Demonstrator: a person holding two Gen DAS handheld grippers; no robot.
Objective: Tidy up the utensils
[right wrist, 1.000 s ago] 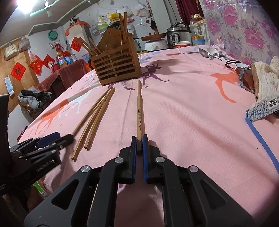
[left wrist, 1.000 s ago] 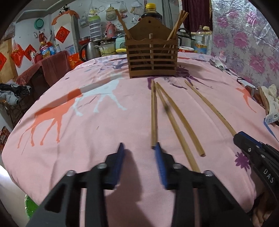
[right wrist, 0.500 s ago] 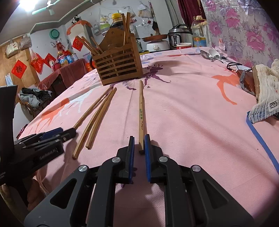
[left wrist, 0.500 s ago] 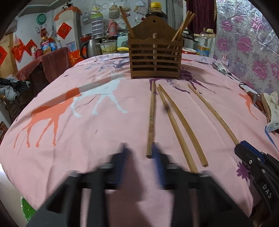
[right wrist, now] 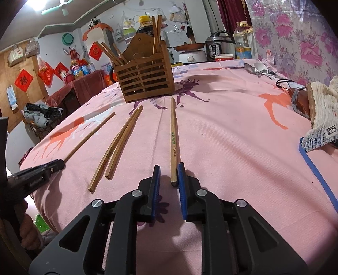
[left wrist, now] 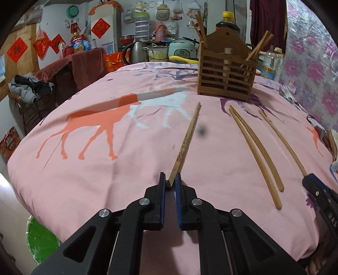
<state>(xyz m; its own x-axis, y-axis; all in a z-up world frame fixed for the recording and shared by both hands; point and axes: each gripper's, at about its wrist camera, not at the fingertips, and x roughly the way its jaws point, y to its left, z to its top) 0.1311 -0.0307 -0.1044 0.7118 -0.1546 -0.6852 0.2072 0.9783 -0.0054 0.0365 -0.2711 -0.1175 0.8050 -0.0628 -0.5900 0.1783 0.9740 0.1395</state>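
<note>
I see both fisheye views sharp and evenly bright; a ceiling lamp [right wrist: 37, 4] flares white at the right view's top-left. Soft shadows sit on the pink tablecloth [right wrist: 232, 148]. Edges bow, corners vignette black.

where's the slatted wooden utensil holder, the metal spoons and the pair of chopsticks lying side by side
Slatted wooden utensil holder [right wrist: 145, 81], right wrist view, front slats.
Metal spoons [right wrist: 256, 68], right wrist view, bowls.
Pair of wooden chopsticks [right wrist: 120, 140], right wrist view, mid-shafts.

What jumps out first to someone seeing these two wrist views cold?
Probably the pink animal-print tablecloth with bare wooden chopsticks lying on it, and the slatted wooden utensil holder standing at the far end with more chopsticks in it. Next, the left gripper pinching the near end of one printed chopstick, while the right gripper, jaws opening, has a green-lettered chopstick lying between them.
</note>
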